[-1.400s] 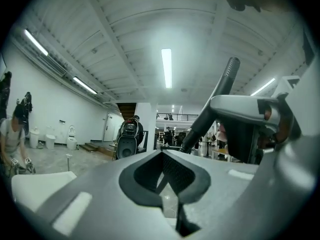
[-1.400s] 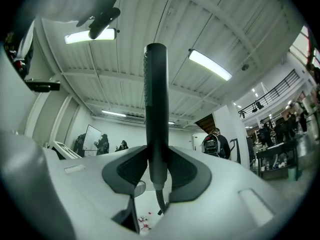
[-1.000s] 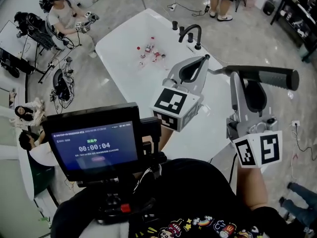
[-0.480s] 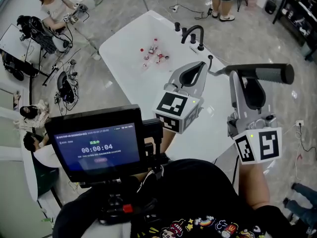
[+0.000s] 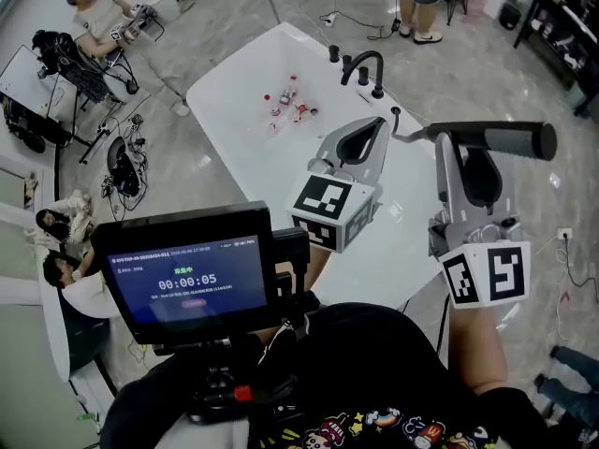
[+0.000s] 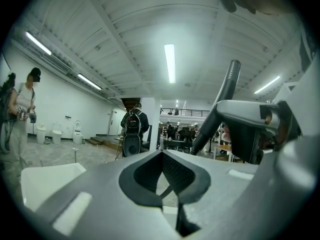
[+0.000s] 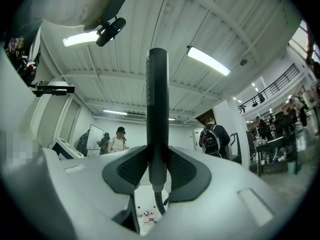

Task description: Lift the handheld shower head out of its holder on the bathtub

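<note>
My right gripper (image 5: 454, 143) is shut on the dark grey shower head (image 5: 496, 140), which lies level above the right rim of the white bathtub (image 5: 243, 110). In the right gripper view the shower head (image 7: 157, 109) stands upright between the pads (image 7: 132, 169), and its hose (image 7: 159, 201) hangs down toward the tub. To the left, my left gripper (image 5: 379, 124) hangs over the tub, shut with nothing in it. From the left gripper view, the shower head (image 6: 222, 104) slants up at the right.
A black faucet (image 5: 363, 64) with knobs stands on the tub's far rim, and a small black post (image 5: 396, 112) sits beside it. Several small red and white items (image 5: 285, 96) lie in the tub. A monitor (image 5: 187, 274) blocks the near left. People stand around.
The right gripper keeps its hold on the shower head, which has levelled slightly. The left gripper has barely moved. The head view has shifted a little.
</note>
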`<action>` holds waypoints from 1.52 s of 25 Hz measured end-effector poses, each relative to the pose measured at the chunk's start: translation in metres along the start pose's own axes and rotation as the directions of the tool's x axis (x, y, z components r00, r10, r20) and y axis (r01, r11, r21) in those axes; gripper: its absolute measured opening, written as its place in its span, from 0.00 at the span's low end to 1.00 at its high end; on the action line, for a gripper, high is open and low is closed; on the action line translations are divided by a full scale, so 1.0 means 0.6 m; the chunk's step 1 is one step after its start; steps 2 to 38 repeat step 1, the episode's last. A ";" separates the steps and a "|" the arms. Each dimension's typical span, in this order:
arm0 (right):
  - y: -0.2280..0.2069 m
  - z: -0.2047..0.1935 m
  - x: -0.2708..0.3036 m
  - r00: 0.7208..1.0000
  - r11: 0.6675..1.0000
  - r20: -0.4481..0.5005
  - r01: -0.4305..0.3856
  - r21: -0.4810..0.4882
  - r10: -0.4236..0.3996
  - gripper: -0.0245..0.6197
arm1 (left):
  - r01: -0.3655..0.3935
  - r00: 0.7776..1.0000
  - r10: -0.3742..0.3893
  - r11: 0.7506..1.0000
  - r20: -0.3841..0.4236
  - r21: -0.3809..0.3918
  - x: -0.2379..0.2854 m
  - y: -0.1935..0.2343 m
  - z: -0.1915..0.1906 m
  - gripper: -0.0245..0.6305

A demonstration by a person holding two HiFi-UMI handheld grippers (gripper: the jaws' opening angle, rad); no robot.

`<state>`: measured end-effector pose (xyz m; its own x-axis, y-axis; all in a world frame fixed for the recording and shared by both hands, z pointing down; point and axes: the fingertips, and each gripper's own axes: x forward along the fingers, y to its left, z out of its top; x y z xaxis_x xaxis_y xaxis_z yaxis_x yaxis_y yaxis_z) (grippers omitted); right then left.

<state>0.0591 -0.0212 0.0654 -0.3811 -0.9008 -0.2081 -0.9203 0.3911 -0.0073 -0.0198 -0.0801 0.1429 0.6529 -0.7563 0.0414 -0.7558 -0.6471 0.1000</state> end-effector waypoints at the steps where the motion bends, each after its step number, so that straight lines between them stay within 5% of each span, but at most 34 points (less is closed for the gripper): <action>1: 0.002 0.002 -0.002 1.000 1.000 -0.001 0.002 0.001 -0.002 0.26 | 0.000 1.000 0.000 1.000 0.000 -0.001 -0.004 -0.001 0.002 0.04; 38: 0.002 0.002 -0.002 1.000 1.000 -0.001 0.002 0.001 -0.002 0.26 | 0.000 1.000 0.000 1.000 0.000 -0.001 -0.004 -0.001 0.002 0.04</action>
